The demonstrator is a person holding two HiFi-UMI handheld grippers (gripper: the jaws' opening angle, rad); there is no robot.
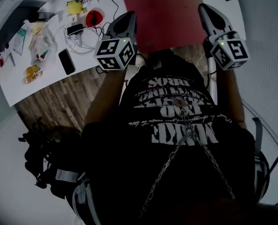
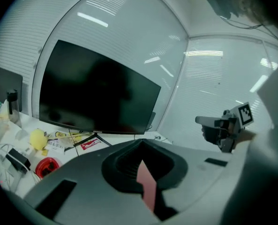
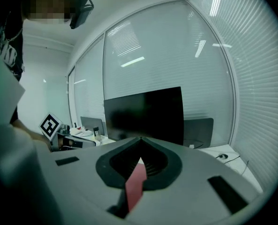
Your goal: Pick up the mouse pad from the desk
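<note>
The red mouse pad (image 1: pixel 164 13) hangs in the air over the white desk (image 1: pixel 17 86), stretched between my two grippers. My left gripper (image 1: pixel 128 17) is shut on the pad's left edge and my right gripper (image 1: pixel 203 9) is shut on its right edge. In the left gripper view a strip of the red pad (image 2: pixel 148 184) is pinched between the closed jaws of the left gripper (image 2: pixel 141 144). The right gripper view shows the same: the pad (image 3: pixel 136 184) is clamped in the right gripper (image 3: pixel 139 140). The far end of the pad is cut off by the top of the head view.
The desk's left part holds a black phone (image 1: pixel 66 61), a red round object (image 1: pixel 94 17), a yellow object (image 1: pixel 74 7), cables and small clutter. A dark monitor (image 2: pixel 96 97) stands at the back. Wooden floor (image 1: pixel 59 97) lies below the desk edge.
</note>
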